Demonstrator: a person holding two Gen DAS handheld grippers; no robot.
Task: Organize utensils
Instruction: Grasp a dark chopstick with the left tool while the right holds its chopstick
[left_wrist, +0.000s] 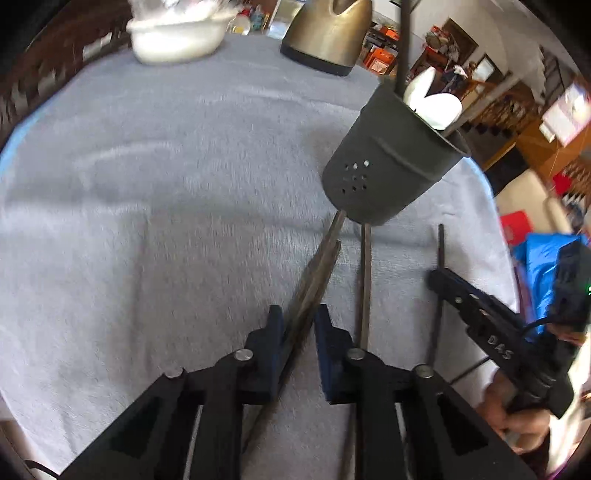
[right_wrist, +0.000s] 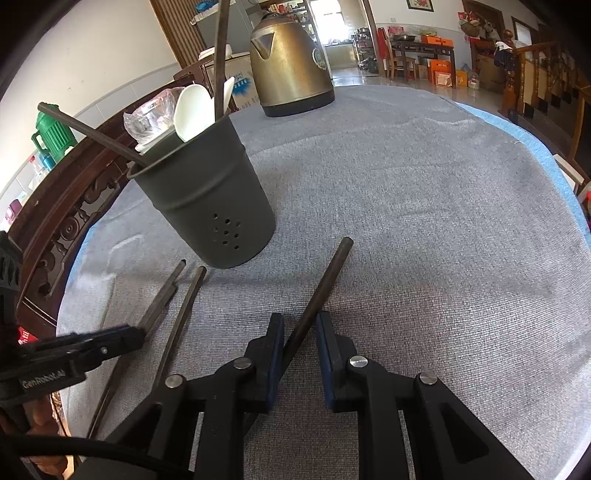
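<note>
Chopsticks (right_wrist: 321, 288): four on cloth (right_wrist: 406, 221), two in holder (right_wrist: 207, 199). Spoons (right_wrist: 192, 110): two. Kettle (right_wrist: 291, 66), bowl (left_wrist: 177, 37): one each.

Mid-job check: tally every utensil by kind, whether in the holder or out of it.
dark chopsticks: 6 (2 in the holder, 4 outside it)
white spoons: 2, both in the holder
Total: 8

White walls (right_wrist: 92, 55), wooden staircase (right_wrist: 532, 74), sunlit doorway (right_wrist: 334, 22)

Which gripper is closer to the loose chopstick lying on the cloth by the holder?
Left. The loose chopstick lies just beside the left gripper. The right gripper is farther off, across the cloth from it.
</note>
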